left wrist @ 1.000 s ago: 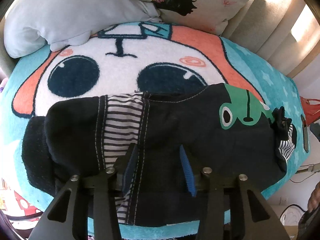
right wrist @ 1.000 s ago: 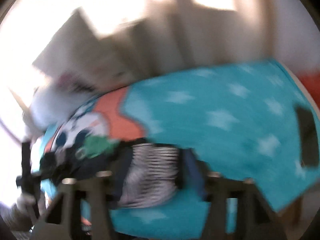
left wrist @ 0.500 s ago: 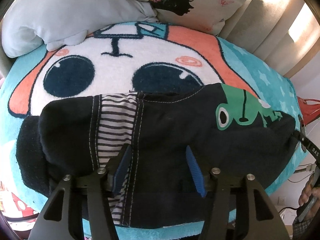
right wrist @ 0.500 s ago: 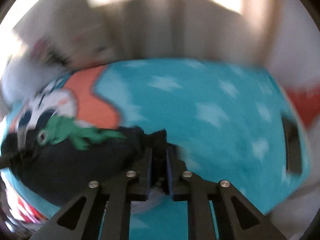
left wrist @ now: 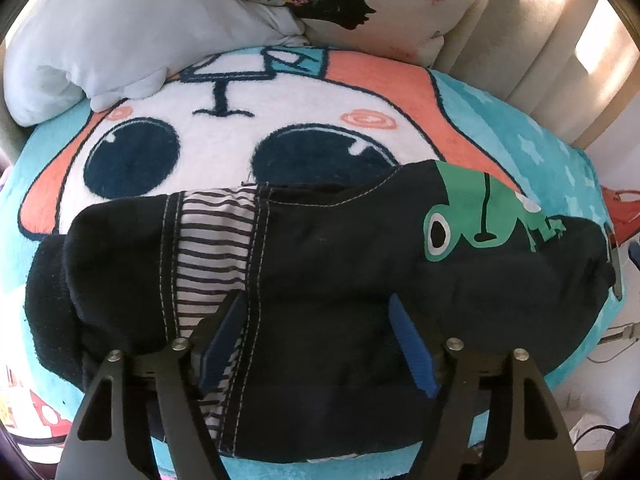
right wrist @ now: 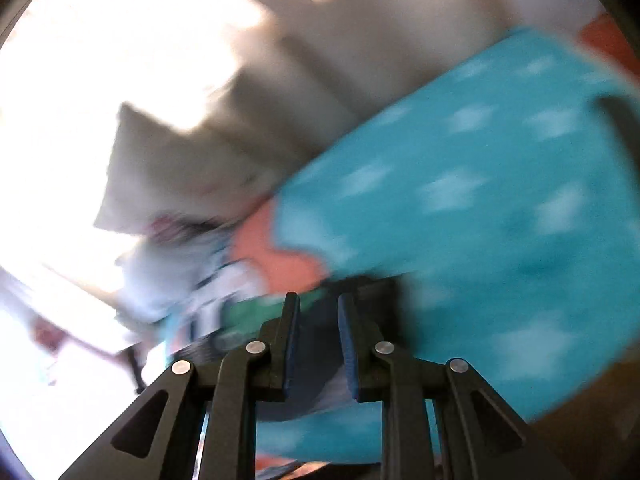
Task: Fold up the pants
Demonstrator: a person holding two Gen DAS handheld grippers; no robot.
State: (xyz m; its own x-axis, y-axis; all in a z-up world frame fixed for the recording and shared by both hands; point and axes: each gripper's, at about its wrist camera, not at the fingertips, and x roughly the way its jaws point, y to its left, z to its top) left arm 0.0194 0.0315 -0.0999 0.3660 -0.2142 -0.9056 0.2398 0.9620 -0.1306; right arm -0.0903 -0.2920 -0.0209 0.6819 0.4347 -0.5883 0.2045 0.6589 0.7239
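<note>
Teal cartoon blanket [left wrist: 500,128] bears dark pants [left wrist: 340,264] — left tongs [left wrist: 316,344] just spreading, released; right tongs [right wrist: 318,344] clenching pants.

We read this as a home, prob. a bedroom: plush cartoon-face blanket [left wrist: 280,128] in teal w/ stars, white pillow [left wrist: 120,32] and floral-print cushion [left wrist: 360,4] at the far end, beige padded headboard [left wrist: 532,52] behind, sunlit.

The dark navy cotton-like pants [left wrist: 340,264] looked matt with pale topstitching; the teal cartoon-printed blanket [left wrist: 500,128] was fuzzy fleece; the white pillow [left wrist: 100,40] was smooth cloth.
</note>
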